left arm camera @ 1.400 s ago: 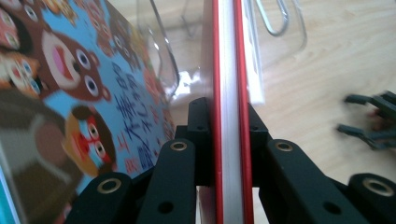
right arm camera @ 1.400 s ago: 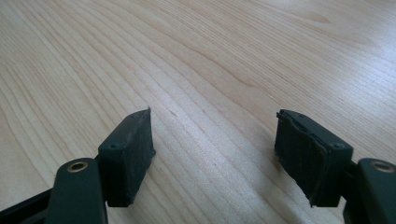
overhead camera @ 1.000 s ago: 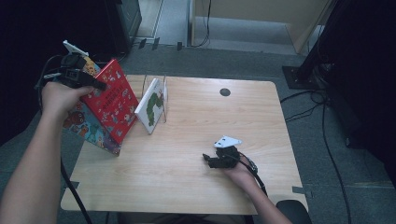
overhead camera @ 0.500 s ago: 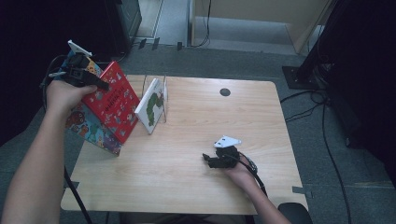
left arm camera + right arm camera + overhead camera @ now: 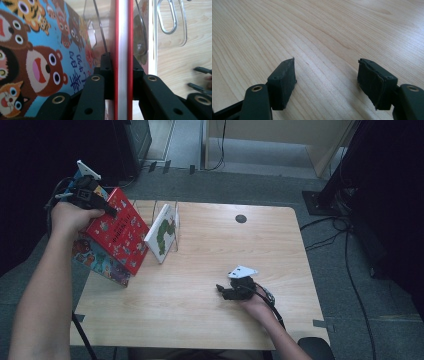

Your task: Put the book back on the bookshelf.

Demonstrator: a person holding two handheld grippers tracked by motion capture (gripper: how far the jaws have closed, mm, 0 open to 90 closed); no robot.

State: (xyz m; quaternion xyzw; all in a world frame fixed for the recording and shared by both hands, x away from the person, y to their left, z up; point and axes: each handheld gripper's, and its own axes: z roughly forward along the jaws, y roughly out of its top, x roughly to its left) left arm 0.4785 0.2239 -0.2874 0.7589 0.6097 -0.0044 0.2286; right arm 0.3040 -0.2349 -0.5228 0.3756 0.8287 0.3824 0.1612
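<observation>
**Red book clamped at the table's left edge**

Left tool (image 5: pixel 102 206), raised at the far-left corner of the table (image 5: pixel 210 320), clenched on the red book (image 5: pixel 117 232); left gripper view shows the pads (image 5: pixel 106 72) pressing both covers, page edges running upright between them. Jaws have just been closing on it. Book tilted, lower edge near the blue animal book (image 5: pixel 97 262), which overhangs the left table edge. Just right of it, a white caterpillar book (image 5: pixel 162 232) leans in the wire rack (image 5: pixel 177 222). Right tool (image 5: pixel 224 291) rests on the near-right tabletop, well apart, jaws released with bare wood between them.
</observation>
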